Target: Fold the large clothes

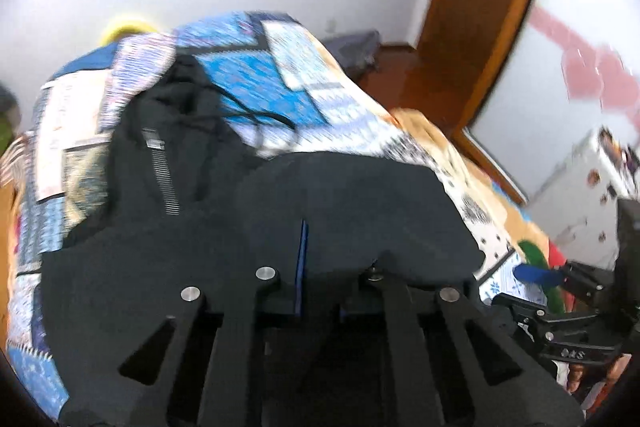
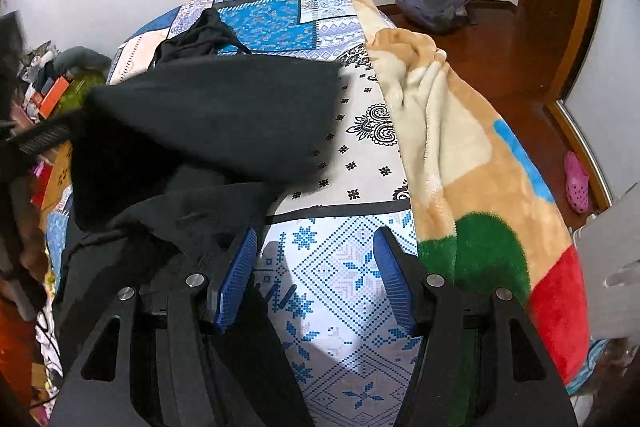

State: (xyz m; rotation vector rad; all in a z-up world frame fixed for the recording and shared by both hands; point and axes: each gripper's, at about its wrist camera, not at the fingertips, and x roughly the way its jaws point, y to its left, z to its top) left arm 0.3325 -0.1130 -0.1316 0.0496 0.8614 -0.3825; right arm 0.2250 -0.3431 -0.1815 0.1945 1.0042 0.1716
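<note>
A large black hooded garment (image 1: 120, 247) with a zip lies on the bed's patterned cover (image 1: 280, 67). My left gripper (image 1: 302, 247) is shut on a fold of this black cloth, which drapes over both fingertips and hides them; only a thin blue pad edge shows. In the right wrist view the garment (image 2: 208, 115) has one flap lifted and pulled to the left above the cover (image 2: 348, 267). My right gripper (image 2: 316, 267) stands open over the bare cover, its left pad (image 2: 240, 267) touching the garment's edge. It also shows low at the right as right gripper (image 1: 560, 291).
A plush beige, green and red blanket (image 2: 460, 147) lies along the bed's right side. On the wooden floor are a grey backpack (image 2: 436, 5) and a pink shoe (image 2: 576, 183). Clutter (image 2: 52, 87) sits left of the bed. A wooden door frame (image 1: 480, 7) stands behind.
</note>
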